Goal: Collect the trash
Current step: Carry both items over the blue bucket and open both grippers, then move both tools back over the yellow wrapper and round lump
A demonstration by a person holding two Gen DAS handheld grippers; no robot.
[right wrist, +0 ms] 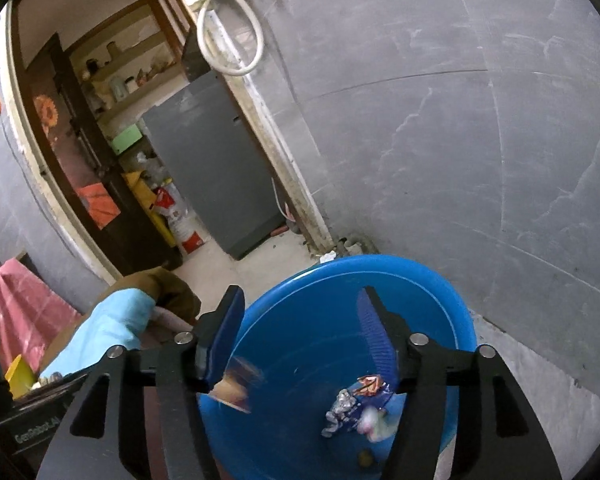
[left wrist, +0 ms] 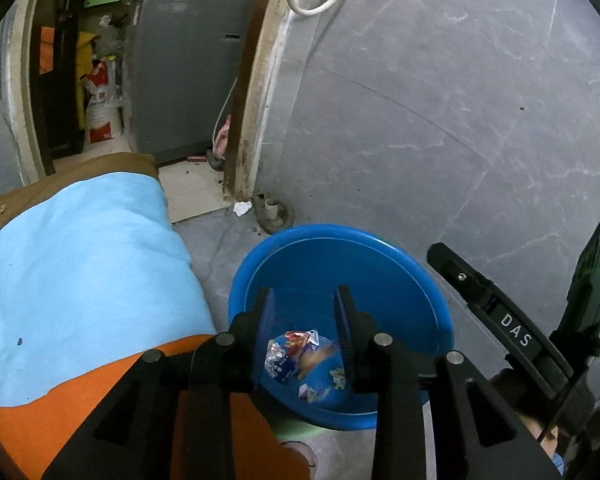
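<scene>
Looking down both cameras, I have the left gripper point(left wrist: 303, 320) and the right gripper point(right wrist: 300, 332) over the blue basin point(left wrist: 404, 264) at the lower centre of each frame, both with jaws apart and nothing pressed between the pads. Crumpled wrappers point(left wrist: 290, 354) lie on the basin floor, and a blurred scrap point(right wrist: 236, 388) shows just below the right gripper's left finger. I judge these wrappers light, crinkly and slippery, best pinched across a bunched fold rather than a flat face.
</scene>
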